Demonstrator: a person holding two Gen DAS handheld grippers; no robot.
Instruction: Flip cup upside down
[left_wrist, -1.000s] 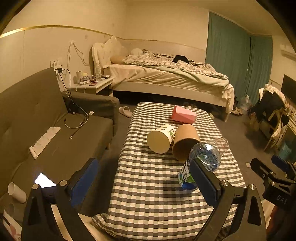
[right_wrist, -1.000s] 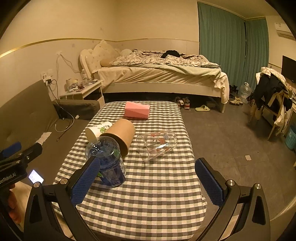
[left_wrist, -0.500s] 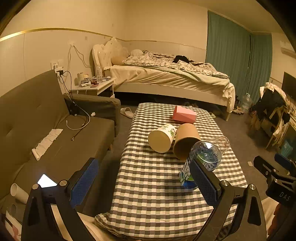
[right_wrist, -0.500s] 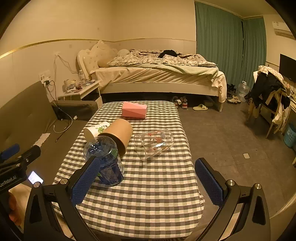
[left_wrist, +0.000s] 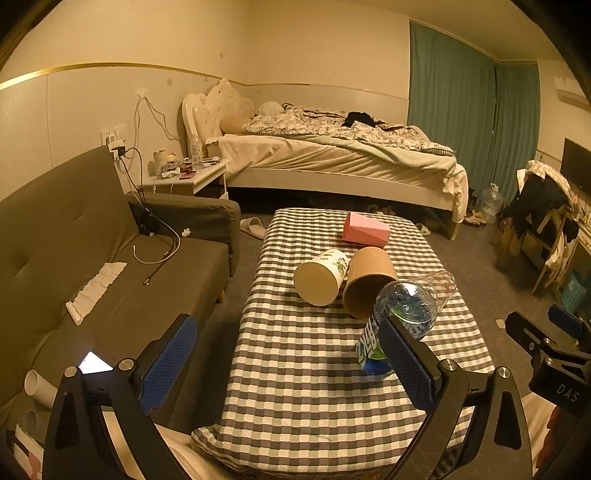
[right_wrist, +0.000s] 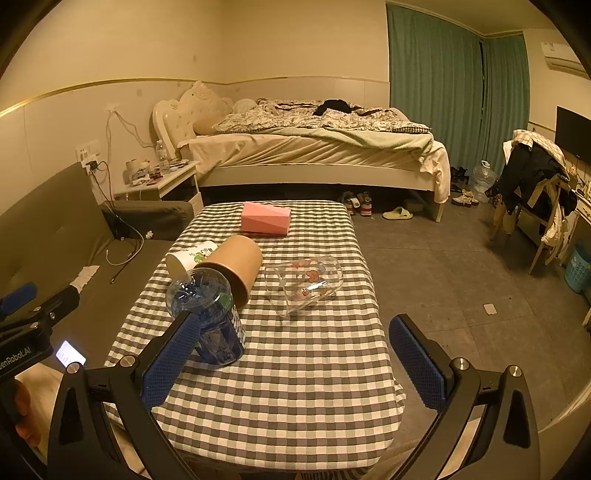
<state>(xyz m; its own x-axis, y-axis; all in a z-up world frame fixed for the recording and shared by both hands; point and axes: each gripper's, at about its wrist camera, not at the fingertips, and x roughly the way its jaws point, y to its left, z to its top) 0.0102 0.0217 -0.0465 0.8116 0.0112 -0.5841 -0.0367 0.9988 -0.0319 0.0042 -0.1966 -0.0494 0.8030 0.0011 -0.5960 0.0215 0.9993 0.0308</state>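
Note:
Three cups lie on their sides on the checked table (right_wrist: 306, 369): a clear glass cup with red prints (right_wrist: 304, 284) (left_wrist: 441, 286), a brown paper cup (right_wrist: 236, 267) (left_wrist: 367, 282), and a white printed paper cup (right_wrist: 190, 254) (left_wrist: 321, 277). A clear bottle with a blue label (right_wrist: 210, 317) (left_wrist: 395, 325) stands on the table near the front. My left gripper (left_wrist: 288, 369) is open and empty above the table's near left edge. My right gripper (right_wrist: 291, 362) is open and empty above the table's near end, short of the glass cup.
A pink tissue box (right_wrist: 266, 218) lies at the table's far end. A grey sofa (left_wrist: 92, 258) with cables runs along the left. A bed (right_wrist: 314, 155) stands behind the table, with shoes on the floor. A chair with clothes (right_wrist: 535, 184) stands at the right.
Both grippers have pulled back and risen slightly, so the table looks a little farther away. The cups and the bottle have not moved. Both grippers stay open.

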